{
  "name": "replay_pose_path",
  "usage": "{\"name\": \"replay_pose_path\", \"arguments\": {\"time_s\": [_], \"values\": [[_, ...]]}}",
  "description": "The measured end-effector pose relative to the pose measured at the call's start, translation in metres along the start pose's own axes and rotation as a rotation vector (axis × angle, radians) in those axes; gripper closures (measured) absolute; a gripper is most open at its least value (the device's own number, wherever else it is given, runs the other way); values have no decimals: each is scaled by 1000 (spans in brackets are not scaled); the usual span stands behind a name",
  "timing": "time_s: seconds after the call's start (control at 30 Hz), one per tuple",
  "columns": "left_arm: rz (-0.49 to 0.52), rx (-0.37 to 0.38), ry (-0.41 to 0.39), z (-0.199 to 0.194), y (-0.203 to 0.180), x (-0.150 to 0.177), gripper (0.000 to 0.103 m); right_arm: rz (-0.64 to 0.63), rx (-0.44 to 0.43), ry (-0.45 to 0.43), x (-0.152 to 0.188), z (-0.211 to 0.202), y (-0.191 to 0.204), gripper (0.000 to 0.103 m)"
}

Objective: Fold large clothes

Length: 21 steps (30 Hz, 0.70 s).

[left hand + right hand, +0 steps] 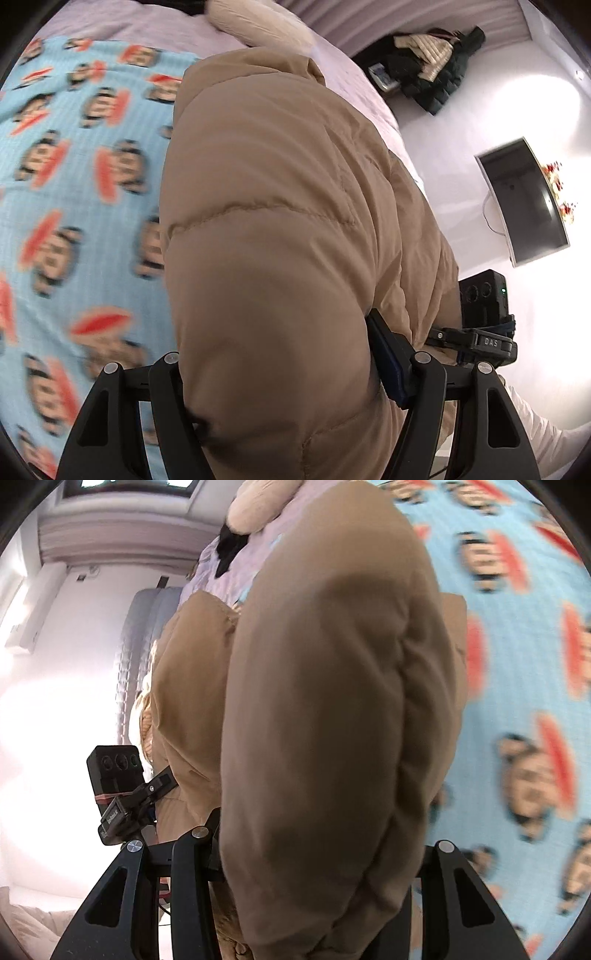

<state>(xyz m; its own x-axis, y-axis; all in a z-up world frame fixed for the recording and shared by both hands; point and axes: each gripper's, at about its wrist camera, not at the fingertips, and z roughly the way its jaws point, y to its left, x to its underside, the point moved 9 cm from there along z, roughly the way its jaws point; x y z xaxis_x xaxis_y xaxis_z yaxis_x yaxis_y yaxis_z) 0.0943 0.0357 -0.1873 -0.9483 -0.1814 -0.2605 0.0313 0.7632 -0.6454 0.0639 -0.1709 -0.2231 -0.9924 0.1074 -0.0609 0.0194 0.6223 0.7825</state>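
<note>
**Two grippers hold one tan jacket above the bed**

One puffy tan jacket (280, 229) hangs over the blue cartoon blanket (74, 192). The left gripper (280, 384) pinches its padding between both fingers; the right gripper (314, 860) does the same. Only the left view shows one screen (524, 199) and one dark clothes pile (432, 62). Only the right view shows the window (136, 487).
</note>
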Motion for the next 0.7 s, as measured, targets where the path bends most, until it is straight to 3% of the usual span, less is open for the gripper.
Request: {"name": "replay_pose_path", "arguments": {"time_s": [0.23,0.33,0.4,0.5,0.6,0.67,0.7], "values": [[-46,-110,-26,-38,116,-35,30,-19,5,28,-21,117,49,55],[-87,-204,2,-35,166,-37,28,14,60,44,-22,146,42,52],[-107,-224,-5,-41,175,-36,28,41,132,53,-19,158,39,47],[-62,-293,-91,-72,173,-42,28,27,212,48,-11,144,47,44],[8,-342,-189,-102,166,-63,28,-39,373,-61,-10,96,52,46],[49,-370,-222,-110,166,-86,28,-70,405,-191,-16,55,66,74],[62,-377,-222,-107,166,-94,28,-73,390,-219,-15,43,68,75]]}}
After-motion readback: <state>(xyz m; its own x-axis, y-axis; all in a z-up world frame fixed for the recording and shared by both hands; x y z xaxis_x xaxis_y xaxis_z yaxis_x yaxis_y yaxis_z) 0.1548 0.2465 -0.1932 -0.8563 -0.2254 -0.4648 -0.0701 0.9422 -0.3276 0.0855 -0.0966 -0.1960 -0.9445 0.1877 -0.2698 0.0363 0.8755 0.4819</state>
